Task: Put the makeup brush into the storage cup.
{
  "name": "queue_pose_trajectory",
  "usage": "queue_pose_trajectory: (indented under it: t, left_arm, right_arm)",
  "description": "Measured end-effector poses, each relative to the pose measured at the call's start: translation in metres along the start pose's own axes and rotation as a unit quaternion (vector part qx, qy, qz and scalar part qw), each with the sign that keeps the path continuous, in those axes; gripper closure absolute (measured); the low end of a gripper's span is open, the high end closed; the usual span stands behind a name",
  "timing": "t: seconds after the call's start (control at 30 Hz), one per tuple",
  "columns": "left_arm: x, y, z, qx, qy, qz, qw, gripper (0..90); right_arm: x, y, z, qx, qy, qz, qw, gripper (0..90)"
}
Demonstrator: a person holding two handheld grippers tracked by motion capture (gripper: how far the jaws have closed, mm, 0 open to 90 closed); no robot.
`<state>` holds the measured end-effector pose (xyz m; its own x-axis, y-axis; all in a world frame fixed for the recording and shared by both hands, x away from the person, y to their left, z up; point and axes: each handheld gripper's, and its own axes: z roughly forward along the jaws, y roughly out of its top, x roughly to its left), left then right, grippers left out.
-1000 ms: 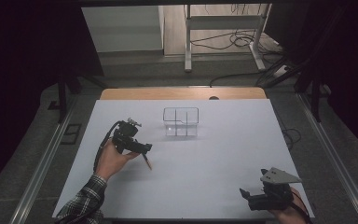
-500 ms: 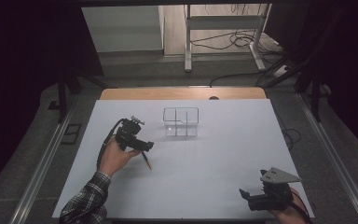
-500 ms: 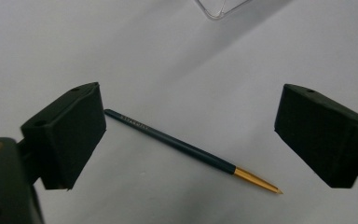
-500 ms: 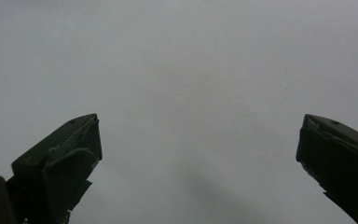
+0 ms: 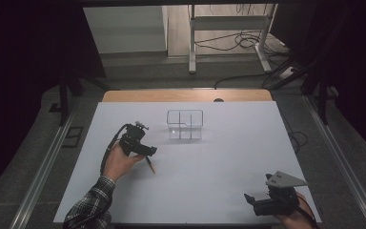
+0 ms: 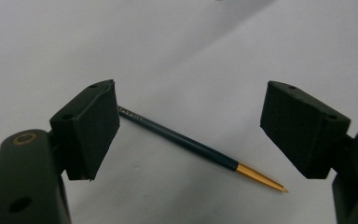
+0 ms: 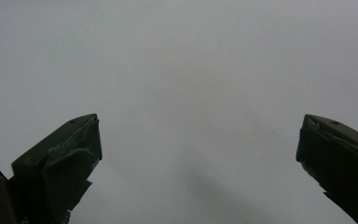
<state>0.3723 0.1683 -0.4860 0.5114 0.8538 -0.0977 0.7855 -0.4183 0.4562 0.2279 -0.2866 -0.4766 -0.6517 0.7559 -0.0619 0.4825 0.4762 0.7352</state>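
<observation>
A slim dark pen (image 6: pixel 186 140) with a gold tip lies flat on the white table sheet (image 5: pixel 228 157). It runs between the two black jaws of my left gripper (image 6: pixel 191 100). One end is tucked behind the left pad, and the gold tip points toward the right pad. The jaws have just been closing, but the pads stand clear of the pen, so the gripper is open. In the high view the left gripper (image 5: pixel 148 151) hovers over the pen (image 5: pixel 150 166) left of centre. My right gripper (image 5: pixel 250 199) rests open near the front right edge, with bare sheet between its jaws (image 7: pixel 200 126).
A clear plastic box with compartments (image 5: pixel 185 125) stands toward the back of the sheet, right of the left gripper. A wooden table edge (image 5: pixel 186 95) runs behind it. Metal rails (image 5: pixel 43 167) flank the table on both sides.
The left gripper has edged slightly to the right above the pen. The pen and the right gripper have stayed where they were.
</observation>
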Motion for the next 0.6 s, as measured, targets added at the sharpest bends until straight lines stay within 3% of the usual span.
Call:
queue_pose_trajectory:
  t: [0.23,0.6]
  left_arm:
    - [0.004,-0.004,0.005,0.006,-0.007,-0.019,0.9998,25.0]
    - [0.007,-0.009,0.014,0.023,-0.010,-0.030,0.9992,31.3]
  right_arm:
    - [0.000,0.000,0.000,0.001,0.002,-0.001,1.0000,0.4]
    - [0.000,0.000,0.001,0.002,0.006,0.003,1.0000,0.4]
